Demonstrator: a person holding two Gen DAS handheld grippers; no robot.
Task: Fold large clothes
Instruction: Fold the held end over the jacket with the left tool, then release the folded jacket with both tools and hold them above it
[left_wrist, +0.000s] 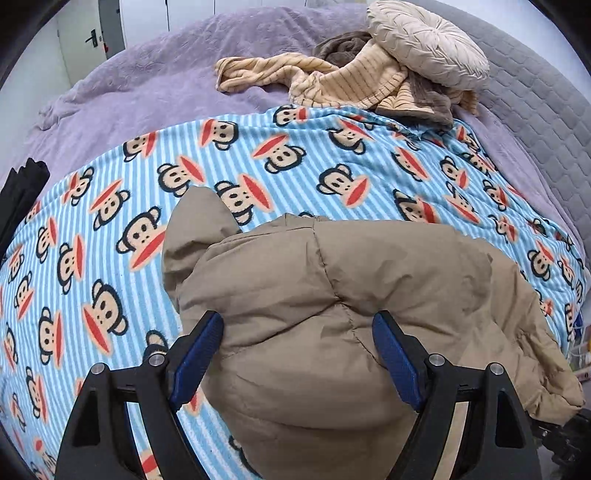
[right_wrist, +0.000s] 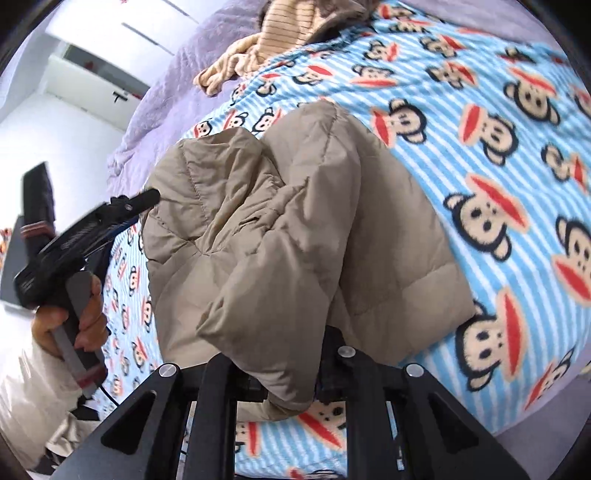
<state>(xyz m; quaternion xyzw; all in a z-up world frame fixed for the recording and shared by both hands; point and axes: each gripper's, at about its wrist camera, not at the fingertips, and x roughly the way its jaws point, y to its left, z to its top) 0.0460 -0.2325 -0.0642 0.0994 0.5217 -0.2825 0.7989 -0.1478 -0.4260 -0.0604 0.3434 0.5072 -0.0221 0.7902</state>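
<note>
A tan puffer jacket (left_wrist: 332, 295) lies bunched on a blue striped monkey-print blanket (left_wrist: 258, 166) on the bed. My left gripper (left_wrist: 297, 328) is open, its blue-padded fingers (left_wrist: 199, 350) straddling a puffy fold of the jacket. In the right wrist view the jacket (right_wrist: 295, 229) fills the middle. My right gripper (right_wrist: 284, 384) is shut on a fold of the jacket at its near edge. The left gripper also shows in the right wrist view (right_wrist: 147, 197), held by a hand at the jacket's left side.
A striped beige garment (left_wrist: 332, 81) and a round cream cushion (left_wrist: 428, 48) lie at the far end of the bed. A purple bedspread (left_wrist: 166, 74) covers the rest. A grey quilted headboard (left_wrist: 535, 110) is at the right. A door (left_wrist: 85, 40) is at the far left.
</note>
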